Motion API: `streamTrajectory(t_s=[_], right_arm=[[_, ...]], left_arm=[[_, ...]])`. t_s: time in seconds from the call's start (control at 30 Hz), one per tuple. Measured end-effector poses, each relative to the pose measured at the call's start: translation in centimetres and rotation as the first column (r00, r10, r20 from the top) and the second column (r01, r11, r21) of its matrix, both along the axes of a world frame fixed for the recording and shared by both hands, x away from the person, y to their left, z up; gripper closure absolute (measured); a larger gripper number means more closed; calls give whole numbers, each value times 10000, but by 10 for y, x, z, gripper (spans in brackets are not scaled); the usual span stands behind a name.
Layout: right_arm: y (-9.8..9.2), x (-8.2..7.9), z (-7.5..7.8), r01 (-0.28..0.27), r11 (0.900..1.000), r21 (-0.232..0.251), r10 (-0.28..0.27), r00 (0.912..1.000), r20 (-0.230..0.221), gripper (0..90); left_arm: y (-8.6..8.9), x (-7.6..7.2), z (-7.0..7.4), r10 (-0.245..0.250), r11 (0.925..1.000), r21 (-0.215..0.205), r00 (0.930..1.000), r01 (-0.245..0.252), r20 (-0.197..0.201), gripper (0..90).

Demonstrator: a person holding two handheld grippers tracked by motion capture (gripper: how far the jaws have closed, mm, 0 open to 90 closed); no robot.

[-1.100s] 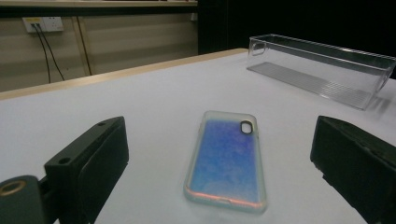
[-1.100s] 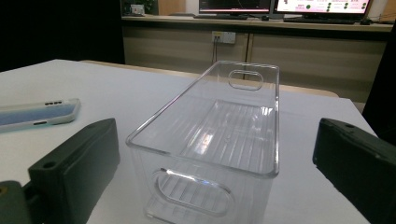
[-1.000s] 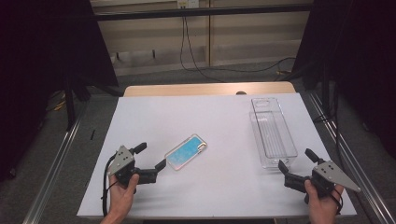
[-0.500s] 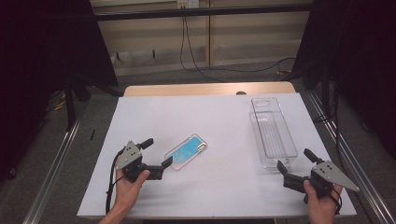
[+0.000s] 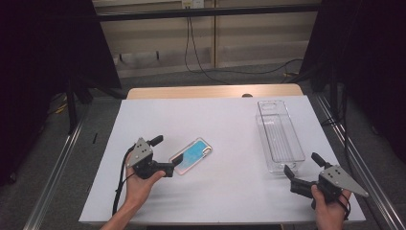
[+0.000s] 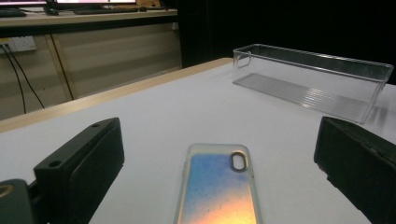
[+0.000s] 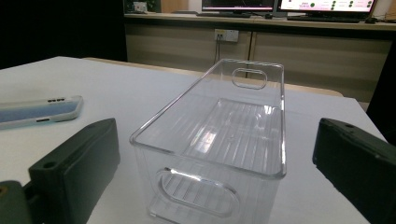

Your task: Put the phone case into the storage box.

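Left gripper [image 5: 166,155], jaws spread, straddles the phone case [image 6: 218,189] near the table's front edge; probably light, slippery — pinch its long sides.

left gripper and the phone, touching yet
Apart. In the left gripper view the phone lies flat between the open jaws of the left gripper, with bare white table showing on each side of it.
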State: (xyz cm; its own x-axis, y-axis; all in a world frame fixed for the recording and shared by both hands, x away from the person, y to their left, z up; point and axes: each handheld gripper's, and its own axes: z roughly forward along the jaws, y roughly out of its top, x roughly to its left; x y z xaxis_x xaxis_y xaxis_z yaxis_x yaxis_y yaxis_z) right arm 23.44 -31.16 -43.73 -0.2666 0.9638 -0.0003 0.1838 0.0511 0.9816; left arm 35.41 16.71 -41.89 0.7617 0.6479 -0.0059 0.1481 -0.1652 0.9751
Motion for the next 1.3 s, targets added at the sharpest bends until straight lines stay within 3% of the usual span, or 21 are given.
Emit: streamTrajectory(t_s=[0.07, 0.23, 0.37, 0.5, 0.6, 0.77, 0.97, 1.0, 1.23, 1.3], right_arm=[[0, 0, 0, -21, 10000, 3, 21, 10000, -8, 0], [0, 1, 0, -23, 10000, -17, 23, 10000, -27, 0], [0, 0, 0, -18, 10000, -8, 18, 10000, 6, 0], [0, 0, 0, -8, 10000, 11, 8, 10000, 8, 0], [-1, 0, 0, -1, 10000, 8, 1, 10000, -5, 0], [0, 0, 1, -13, 10000, 21, 13, 10000, 5, 0], [-1, 0, 0, 15, 10000, -14, -15, 10000, -14, 0], [0, 0, 0, 4, 10000, -23, -4, 10000, -17, 0], [-1, 1, 0, 1, 10000, -27, -1, 10000, -28, 0], [-1, 1, 0, 63, 10000, -13, -63, 10000, -38, 0]], left_arm=[[-4, 0, 2, 258, 9991, 332, 9996, -261, 106, 12], [-7, 4, 6, 232, 9996, 150, 9997, -231, -54, 10], [-13, 13, 6, 155, 9991, 389, 9998, -150, -120, 37], [-18, 20, 3, -109, 9971, 753, 9987, 146, -495, 34], [-21, 25, 4, 20, 9947, 1024, 9990, 26, -444, 35], [-23, 38, 5, 176, 9937, 1115, 9977, -102, -661, 48], [-27, 51, 7, 228, 9961, 873, 9955, -148, -922, 42], [-30, 57, 9, -56, 9939, 1087, 9946, 169, -1036, 41], [-41, 69, 14, -245, 9930, 1115, 9925, 380, -1197, 40], [-42, 71, 15, -282, 9902, 1321, 9917, 449, -1255, 40]])
